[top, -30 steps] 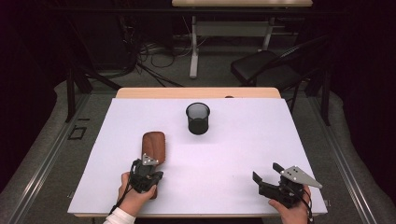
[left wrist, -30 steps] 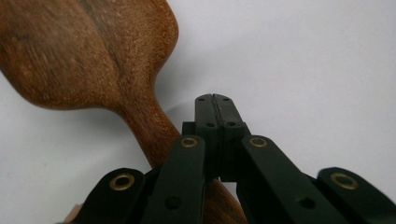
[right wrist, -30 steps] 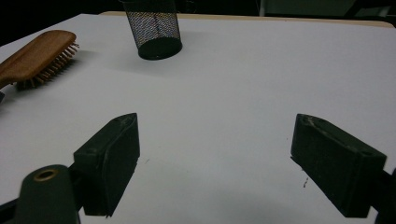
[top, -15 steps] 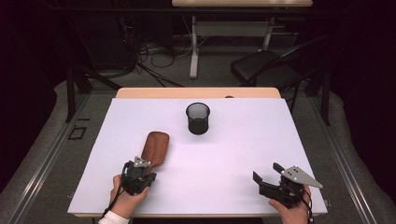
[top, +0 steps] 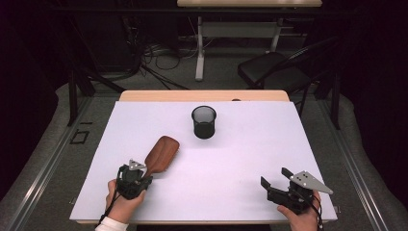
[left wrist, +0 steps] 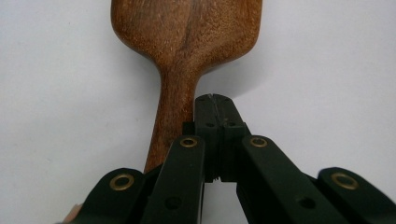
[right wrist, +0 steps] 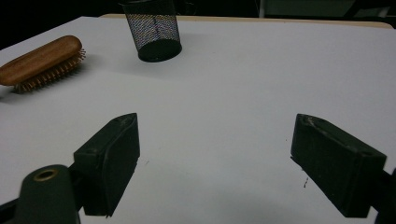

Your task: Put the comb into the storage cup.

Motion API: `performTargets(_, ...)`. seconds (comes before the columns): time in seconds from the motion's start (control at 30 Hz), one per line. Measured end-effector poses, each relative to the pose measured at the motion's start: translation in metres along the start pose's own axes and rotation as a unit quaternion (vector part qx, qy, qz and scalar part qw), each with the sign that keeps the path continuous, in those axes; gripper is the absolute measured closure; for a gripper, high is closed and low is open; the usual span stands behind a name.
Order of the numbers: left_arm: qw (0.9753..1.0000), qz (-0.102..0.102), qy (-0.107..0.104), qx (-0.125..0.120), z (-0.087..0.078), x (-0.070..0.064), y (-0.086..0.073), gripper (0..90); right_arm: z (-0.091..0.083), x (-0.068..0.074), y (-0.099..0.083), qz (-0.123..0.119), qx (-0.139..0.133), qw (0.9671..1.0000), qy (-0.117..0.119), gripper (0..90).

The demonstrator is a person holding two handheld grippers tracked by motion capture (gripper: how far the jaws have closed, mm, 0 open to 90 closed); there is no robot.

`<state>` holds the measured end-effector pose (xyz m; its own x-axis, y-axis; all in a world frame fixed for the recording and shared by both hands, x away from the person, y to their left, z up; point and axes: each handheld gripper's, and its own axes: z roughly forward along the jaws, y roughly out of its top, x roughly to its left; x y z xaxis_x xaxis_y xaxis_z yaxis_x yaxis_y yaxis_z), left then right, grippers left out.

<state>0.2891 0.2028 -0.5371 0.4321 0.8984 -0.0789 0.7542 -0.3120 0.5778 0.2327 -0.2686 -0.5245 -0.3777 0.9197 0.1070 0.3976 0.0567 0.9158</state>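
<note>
The brush (top: pixel 161 152) lay bristles-down on the table (top: pixel 240 163), left of the cup (top: pixel 204 122). The left gripper (left wrist: pixel 212 100) was clenched empty just beside its handle. The right gripper (right wrist: pixel 215 163) gaped open, well apart.

Left gripper (top: pixel 139 177) jaws closed together, right gripper (top: pixel 277 180) wide apart

Left claw (top: pixel 142 177) and right claw (top: pixel 274 179): black, angular linkage arms with brass-ringed pivot holes and blocky black pads. A grey three-cornered plate topped each. A black cable trailed from each. White sleeve cuff at left wrist.
</note>
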Motion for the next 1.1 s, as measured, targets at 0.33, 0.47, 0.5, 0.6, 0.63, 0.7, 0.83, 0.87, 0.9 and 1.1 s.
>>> performTargets(0.33, 1.0, 0.003, 0.003, 0.001, 0.0, 0.0, 0.0, 89.5, 0.0, -0.001, 0.0, 0.003, 0.0, 1.0, 0.001, 15.5)
performTargets(0.47, 1.0, 0.001, 0.003, -0.002, 0.0, 0.001, 0.0, 89.2, 0.0, -0.001, 0.0, 0.004, 0.0, 1.0, 0.001, 15.5)
performTargets(0.5, 1.0, 0.002, 0.002, 0.0, -0.001, 0.001, 0.0, 89.2, 0.0, -0.001, 0.0, 0.004, 0.0, 1.0, 0.001, 15.5)
performTargets(0.6, 1.0, 0.002, 0.002, -0.003, -0.001, 0.001, 0.0, 89.0, 0.001, -0.001, 0.0, 0.005, -0.001, 1.0, 0.002, 15.5)
performTargets(0.63, 1.0, 0.003, 0.0, -0.004, -0.002, 0.0, 0.0, 88.7, 0.001, -0.001, 0.0, 0.005, -0.001, 1.0, 0.003, 15.5)
performTargets(0.7, 1.0, 0.003, -0.001, -0.005, -0.002, 0.0, 0.001, 88.3, 0.001, -0.001, 0.0, 0.006, -0.001, 1.0, 0.002, 15.5)
performTargets(0.83, 0.9999, 0.003, -0.006, -0.009, -0.005, -0.001, 0.001, 87.3, 0.001, -0.001, 0.0, 0.005, 0.001, 1.0, 0.002, 15.5)
performTargets(0.87, 0.9999, 0.004, -0.006, -0.011, -0.006, -0.001, 0.002, 86.4, 0.0, -0.002, 0.0, 0.004, 0.002, 1.0, 0.002, 15.5)
performTargets(0.9, 0.9999, 0.003, -0.008, -0.013, -0.007, -0.001, 0.002, 86.4, 0.0, -0.002, 0.0, 0.004, 0.002, 1.0, 0.002, 15.5)
performTargets(1.1, 0.9995, 0.0, -0.016, -0.028, -0.013, -0.001, 0.003, 80.8, 0.0, -0.002, 0.0, 0.007, 0.002, 1.0, 0.003, 15.5)
